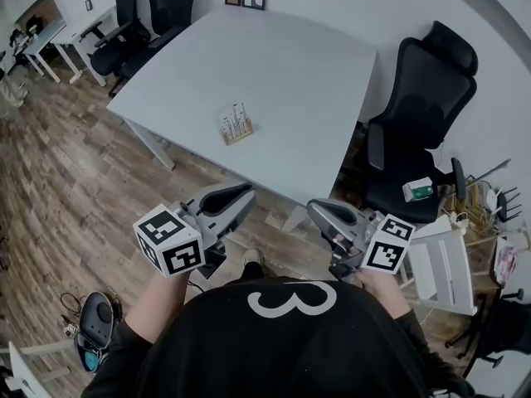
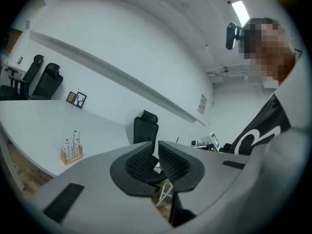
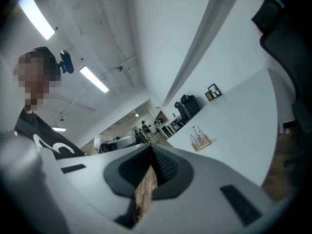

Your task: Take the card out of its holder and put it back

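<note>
the holder [image 1: 238, 135], a small wooden block, is seated on the white bench [image 1: 290, 65], towards the bench's near edge. white cards [image 1: 235, 119] are stood upright in it; their number cannot be determined. nothing is in contact with the holder, and it lies well apart from both tongs.

the left tongs [image 1: 248, 191] are held over the wood floor [image 1: 66, 181], short of the bench's near edge and close to the person's black shirt [image 1: 282, 347]. in the left gripper view the left tongs [image 2: 156, 145] are seen with the pads [image 2: 139, 162] separated by a narrow gap. nothing is held between them, and a black chair [image 2: 145, 128] is visible beyond the gap. the holder [image 2: 71, 150] is seen at the left of that view, on the bench.

the right tongs [image 1: 314, 208] are held beside the left tongs, also short of the bench edge and directed towards it. in the right gripper view the right tongs [image 3: 151, 147] are seen brought together at the tips with nothing gripped; only floor is visible below the closed tips. the holder [image 3: 200, 140] is seen on the bench beyond and to the right.

a marker cube is carried on each gripper, left [image 1: 170, 240] and right [image 1: 387, 244]. a black chair [image 1: 415, 131] is placed at the bench's right side.
</note>
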The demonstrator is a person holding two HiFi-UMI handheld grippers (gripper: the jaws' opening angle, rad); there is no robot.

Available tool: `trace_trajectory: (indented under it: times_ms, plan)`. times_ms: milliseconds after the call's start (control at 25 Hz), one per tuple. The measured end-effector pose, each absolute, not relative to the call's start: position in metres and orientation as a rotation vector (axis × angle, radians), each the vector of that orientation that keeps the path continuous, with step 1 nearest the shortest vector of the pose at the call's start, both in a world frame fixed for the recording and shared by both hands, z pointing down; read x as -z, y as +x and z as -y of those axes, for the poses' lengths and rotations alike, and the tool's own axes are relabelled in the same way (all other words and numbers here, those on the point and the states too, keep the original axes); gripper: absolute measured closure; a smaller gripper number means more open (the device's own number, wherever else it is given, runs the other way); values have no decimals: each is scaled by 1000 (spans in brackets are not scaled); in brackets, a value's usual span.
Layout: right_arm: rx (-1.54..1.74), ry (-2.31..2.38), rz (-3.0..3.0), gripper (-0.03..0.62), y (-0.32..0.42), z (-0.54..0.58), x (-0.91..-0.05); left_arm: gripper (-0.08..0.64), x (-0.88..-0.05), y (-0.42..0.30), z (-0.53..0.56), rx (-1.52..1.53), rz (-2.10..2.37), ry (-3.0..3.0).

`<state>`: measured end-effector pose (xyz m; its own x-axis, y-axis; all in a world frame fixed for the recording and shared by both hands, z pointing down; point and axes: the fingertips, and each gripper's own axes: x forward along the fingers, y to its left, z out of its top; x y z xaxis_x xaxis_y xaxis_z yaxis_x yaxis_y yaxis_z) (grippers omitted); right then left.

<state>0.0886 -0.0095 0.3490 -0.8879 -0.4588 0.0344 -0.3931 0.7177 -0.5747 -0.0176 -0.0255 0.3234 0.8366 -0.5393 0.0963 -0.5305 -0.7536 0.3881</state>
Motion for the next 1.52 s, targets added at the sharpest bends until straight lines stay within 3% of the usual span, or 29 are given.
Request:
trace_trajectory:
  times_ms: [200, 1520]
  plan:
    - [872, -699, -2803, 586, 97, -21, -344, 546, -318, 2, -20, 37, 732, 2627]
    - [731, -676, -2836, 586, 123, -102, -329, 548, -313, 51, -97, 30, 672, 2685]
